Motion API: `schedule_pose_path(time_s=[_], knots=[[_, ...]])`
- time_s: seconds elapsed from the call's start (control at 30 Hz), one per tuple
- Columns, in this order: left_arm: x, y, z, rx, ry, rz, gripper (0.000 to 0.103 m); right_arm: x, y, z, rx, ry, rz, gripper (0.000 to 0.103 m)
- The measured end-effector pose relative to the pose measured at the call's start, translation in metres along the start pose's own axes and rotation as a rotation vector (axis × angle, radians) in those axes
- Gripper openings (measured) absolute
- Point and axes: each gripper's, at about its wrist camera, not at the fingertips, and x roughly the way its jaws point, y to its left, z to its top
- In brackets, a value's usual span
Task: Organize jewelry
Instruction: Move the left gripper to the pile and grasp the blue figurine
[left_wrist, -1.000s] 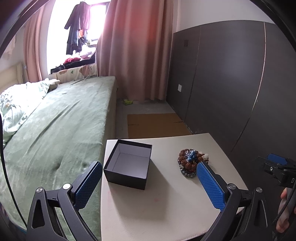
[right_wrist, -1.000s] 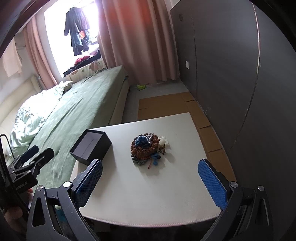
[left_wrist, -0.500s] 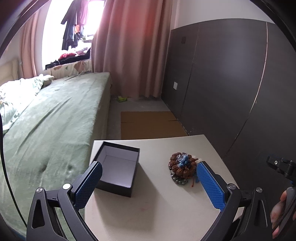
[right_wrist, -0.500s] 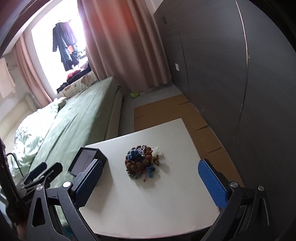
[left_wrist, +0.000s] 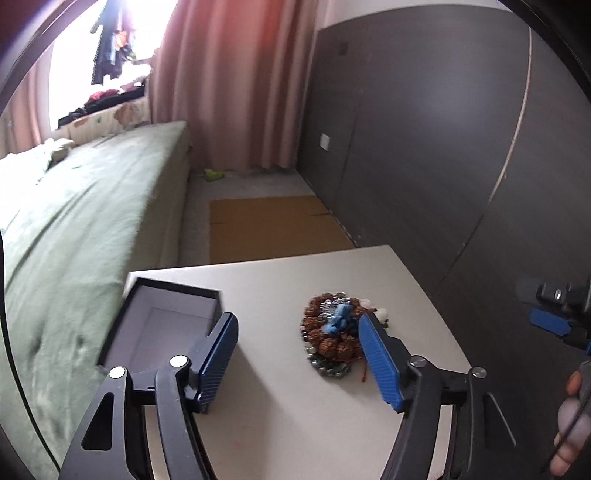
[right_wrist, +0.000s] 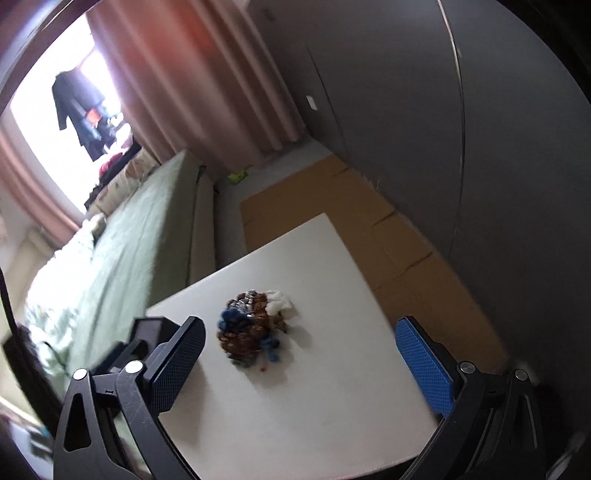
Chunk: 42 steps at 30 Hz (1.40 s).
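Left claw (left_wrist: 297, 345) hangs over the worktop (left_wrist: 280, 406), fingers parted about halfway, nothing between them. Its left pad (left_wrist: 218, 360) overlaps the near right corner of the box (left_wrist: 162, 325) in view; can't tell if it touches. Its right pad (left_wrist: 380, 363) sits in front of the right edge of the jewelry pile (left_wrist: 332, 334); contact not clear either.

Box is black, open, lid off, pale lining inside, looks bare. It sits at the worktop's left edge, next to the bed (left_wrist: 74, 229). Pile lies right of the box, apart from it, about mid-worktop: brown beads, blue bits on top, grey-green stones at the near edge, something white at the far right side, a red thread at the near side.

Right claw (right_wrist: 299, 358) is wide open, holding nothing, above the near part of the worktop (right_wrist: 314, 398). Pile (right_wrist: 255, 326) shows between its fingers but farther off, not touched. Frame is motion-blurred. Box (right_wrist: 149, 328) is mostly hidden behind the left finger (right_wrist: 177, 363).

In the left view the right claw (left_wrist: 550, 319) shows at the far right, off the worktop edge, with a hand (left_wrist: 572, 424) below it.

Floor past the worktop has cardboard (left_wrist: 273, 225); pink curtain (left_wrist: 229, 81) and dark wall panels (left_wrist: 443, 129) behind.
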Motion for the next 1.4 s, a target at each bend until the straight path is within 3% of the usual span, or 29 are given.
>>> schedule_pose_path(time_s=[0.2,0.77,0.8,0.87,0.9,0.93,1.1,1.4], knots=[[0.029,-0.007,0.013,-0.039,0.048,-0.048,0.055,0.012,-0.002,0.001,0.026,0.016,0.028,0.103],[0.104,-0.021,0.001,-0.006,0.202,-0.076,0.046,0.074,-0.028,-0.003,0.222,0.165,0.131,0.102],[0.109,-0.022,-0.002,0.003,0.219,-0.089,0.044,0.077,-0.028,-0.003,0.230,0.170,0.133,0.102],[0.117,-0.024,-0.005,0.019,0.241,-0.085,0.029,0.083,-0.029,-0.002,0.247,0.182,0.144,0.100],[0.117,-0.024,-0.006,0.020,0.239,-0.084,0.018,0.086,-0.030,-0.002,0.256,0.188,0.153,0.099],[0.116,-0.022,-0.005,0.012,0.238,-0.092,0.017,0.088,-0.030,-0.003,0.265,0.196,0.164,0.099],[0.103,-0.016,-0.004,-0.012,0.217,-0.120,0.015,0.100,-0.026,-0.005,0.270,0.223,0.181,0.090],[0.060,0.006,0.007,-0.097,0.138,-0.172,0.015,0.108,-0.019,-0.006,0.268,0.240,0.199,0.086]])
